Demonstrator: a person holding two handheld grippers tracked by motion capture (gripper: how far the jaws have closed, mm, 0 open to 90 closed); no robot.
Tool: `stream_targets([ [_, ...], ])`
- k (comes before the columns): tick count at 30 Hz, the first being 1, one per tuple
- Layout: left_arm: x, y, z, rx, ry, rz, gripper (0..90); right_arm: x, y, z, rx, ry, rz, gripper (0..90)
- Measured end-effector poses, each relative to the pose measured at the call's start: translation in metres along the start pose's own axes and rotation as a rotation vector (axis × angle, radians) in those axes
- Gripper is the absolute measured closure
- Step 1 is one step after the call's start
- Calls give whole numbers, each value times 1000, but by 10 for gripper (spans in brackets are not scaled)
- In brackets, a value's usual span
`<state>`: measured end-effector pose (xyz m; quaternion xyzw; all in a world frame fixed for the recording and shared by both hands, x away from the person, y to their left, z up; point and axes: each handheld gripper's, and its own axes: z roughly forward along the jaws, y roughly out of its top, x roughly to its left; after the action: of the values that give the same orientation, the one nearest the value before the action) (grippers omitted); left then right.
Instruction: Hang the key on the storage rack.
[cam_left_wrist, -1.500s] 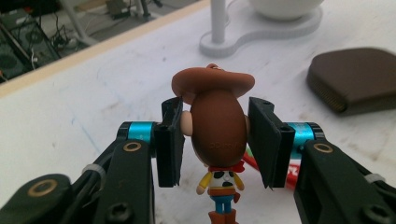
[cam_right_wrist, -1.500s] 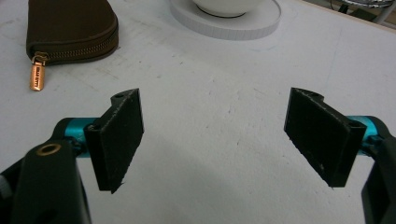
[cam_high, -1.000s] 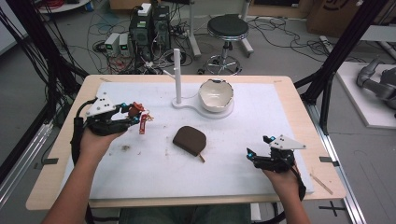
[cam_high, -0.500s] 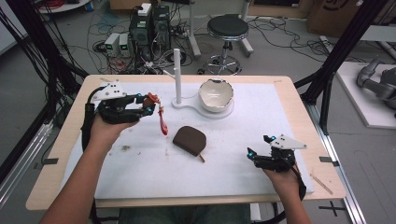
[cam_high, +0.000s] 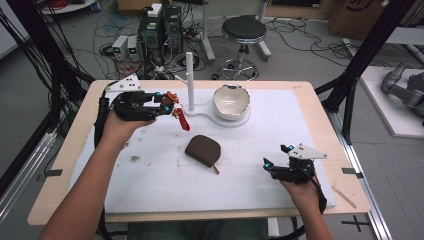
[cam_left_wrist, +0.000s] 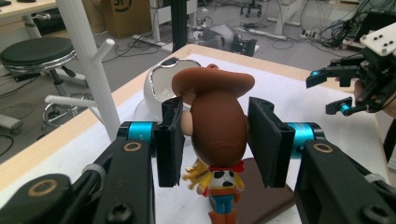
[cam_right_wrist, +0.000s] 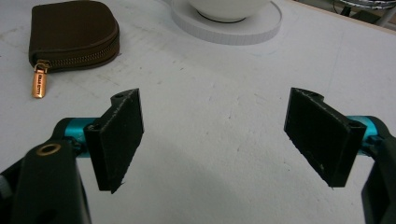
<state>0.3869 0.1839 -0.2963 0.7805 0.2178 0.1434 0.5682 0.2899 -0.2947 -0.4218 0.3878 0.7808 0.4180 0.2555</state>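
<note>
My left gripper (cam_left_wrist: 215, 142) has its jaws closed on the head of a small cowboy figurine (cam_left_wrist: 217, 140) — brown hat, cow-print vest, blue trousers — held in the air close beside the white peg stand (cam_high: 190, 75) at the far side of the table (cam_high: 75, 150). My right gripper (cam_right_wrist: 219, 140) rests low on the white mat near the front right, jaws wide with nothing between them.

My worry is the grip: as I judge it, the pads bear only on the rounded head, so a quick turn of the hand could let the figurine pivot or slip out. Its dangling legs could also catch on the stand's side pegs, or knock the white bowl (cam_high: 231, 101) sitting on the stand's base.

By my count — one figurine, one stand, one bowl, one brown zip pouch (cam_high: 203, 150) lying mid-table, two grippers.
</note>
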Motion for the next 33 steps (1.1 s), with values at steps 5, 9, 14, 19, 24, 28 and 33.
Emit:
stream_targets([
  [5, 3, 14, 6, -2, -1, 7, 571, 0, 0, 1, 3, 4, 5, 200],
  [9, 8, 23, 11, -4, 7, 9, 570, 0, 0, 0, 1, 1, 3, 199],
  [14, 13, 31, 16, 2, 28, 17, 570, -1, -1, 0, -2, 2, 4, 200],
  [19, 22, 35, 20, 6, 45, 8, 571, -1, -1, 1, 2, 3, 6, 199],
  [24, 27, 40, 25, 14, 66, 8, 570, -1, -1, 1, 2, 5, 8, 199],
  [28, 31, 41, 28, 11, 72, -1, 570, -2, -1, 1, 2, 4, 9, 200],
  [33, 36, 43, 35, 17, 87, -9, 570, -2, -1, 1, 3, 3, 9, 200],
])
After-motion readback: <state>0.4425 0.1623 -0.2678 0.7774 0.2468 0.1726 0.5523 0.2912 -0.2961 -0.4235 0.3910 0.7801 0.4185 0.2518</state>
